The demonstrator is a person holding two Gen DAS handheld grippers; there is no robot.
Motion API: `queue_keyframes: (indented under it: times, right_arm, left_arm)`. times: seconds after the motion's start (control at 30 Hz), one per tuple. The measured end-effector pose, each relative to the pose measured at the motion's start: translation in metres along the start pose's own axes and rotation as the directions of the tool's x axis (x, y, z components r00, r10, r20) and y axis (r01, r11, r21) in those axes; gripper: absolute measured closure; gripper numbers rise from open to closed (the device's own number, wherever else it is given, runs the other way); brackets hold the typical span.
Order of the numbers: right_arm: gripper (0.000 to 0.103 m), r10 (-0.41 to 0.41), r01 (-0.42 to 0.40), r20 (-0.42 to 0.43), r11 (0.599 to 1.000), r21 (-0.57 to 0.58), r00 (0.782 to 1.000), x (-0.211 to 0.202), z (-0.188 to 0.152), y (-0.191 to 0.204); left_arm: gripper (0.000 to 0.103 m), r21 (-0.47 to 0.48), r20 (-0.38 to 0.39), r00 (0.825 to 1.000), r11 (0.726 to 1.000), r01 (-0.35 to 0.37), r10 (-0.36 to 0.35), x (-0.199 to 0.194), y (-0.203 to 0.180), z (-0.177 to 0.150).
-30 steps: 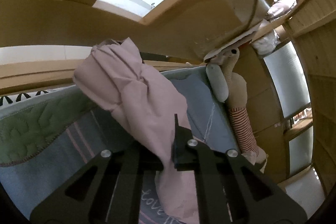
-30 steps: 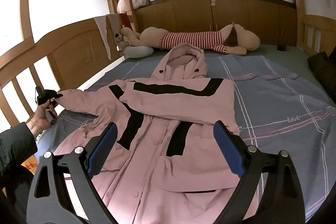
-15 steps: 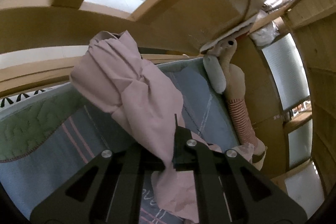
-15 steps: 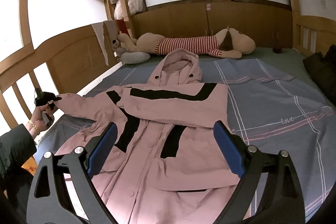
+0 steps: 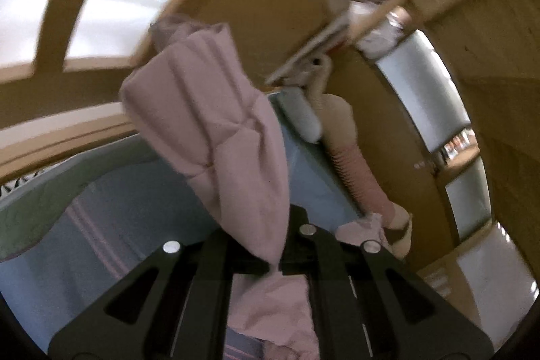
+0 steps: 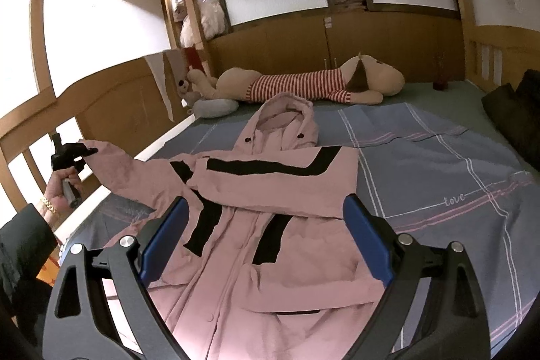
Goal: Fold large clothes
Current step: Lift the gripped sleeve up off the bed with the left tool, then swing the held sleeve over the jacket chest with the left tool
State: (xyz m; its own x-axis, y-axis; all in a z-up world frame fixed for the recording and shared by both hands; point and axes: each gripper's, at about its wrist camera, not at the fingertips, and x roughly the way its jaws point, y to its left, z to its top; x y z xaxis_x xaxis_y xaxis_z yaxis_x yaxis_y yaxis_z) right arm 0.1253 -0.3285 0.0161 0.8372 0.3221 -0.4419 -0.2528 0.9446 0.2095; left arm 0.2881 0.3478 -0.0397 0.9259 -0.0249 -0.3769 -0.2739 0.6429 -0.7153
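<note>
A pink hooded jacket [image 6: 270,225] with black stripes lies front up on the bed, its hood [image 6: 287,120] toward the far end. Its right sleeve lies folded across the chest. The left sleeve [image 6: 125,171] is lifted off the bed, and my left gripper [image 6: 84,152] is shut on its cuff. In the left wrist view the pink sleeve [image 5: 219,130] bunches up from between the shut fingers of the left gripper [image 5: 276,262]. My right gripper [image 6: 263,245] hovers open above the jacket's lower front, holding nothing.
The blue checked bedspread [image 6: 438,174] covers the bed. A long plush dog [image 6: 314,85] in a striped shirt and a grey pillow [image 6: 216,107] lie at the far end. Wooden rails [image 6: 101,103] run along the left. Dark clothing [image 6: 516,110] sits at the right edge.
My left gripper has raised the sleeve cuff higher off the bed and swung, blurring its view. The right gripper has tilted upward slightly.
</note>
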Motion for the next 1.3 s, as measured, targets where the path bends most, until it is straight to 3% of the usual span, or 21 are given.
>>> queue_keyframes:
  times: [0.2, 0.47, 0.7, 0.97, 1.3]
  right_arm:
    - [0.010, -0.009, 0.009, 0.009, 1.000, 0.027, 1.000, -0.007, 0.004, -0.011]
    - [0.010, -0.009, 0.007, 0.018, 0.997, 0.071, 1.000, -0.014, 0.008, -0.026]
    - [0.010, 0.001, -0.003, 0.017, 0.997, 0.079, 1.000, -0.017, 0.009, -0.029]
    - [0.010, 0.011, -0.013, 0.018, 0.995, 0.100, 1.000, -0.021, 0.008, -0.036]
    - [0.007, 0.009, -0.011, 0.020, 0.994, 0.109, 1.000, -0.024, 0.007, -0.039]
  left_arm:
    - [0.101, 0.091, -0.030, 0.993, 0.989, 0.117, -0.114, -0.002, -0.090, -0.018]
    - [0.101, 0.198, -0.114, 0.961, 0.942, 0.271, -0.253, 0.001, -0.226, -0.053]
    - [0.101, 0.273, -0.226, 0.937, 0.906, 0.324, -0.266, 0.019, -0.303, -0.122]
    - [0.101, 0.315, -0.313, 0.918, 0.885, 0.342, -0.244, 0.047, -0.334, -0.195]
    - [0.101, 0.364, -0.416, 0.896, 0.875, 0.320, -0.155, 0.103, -0.327, -0.278]
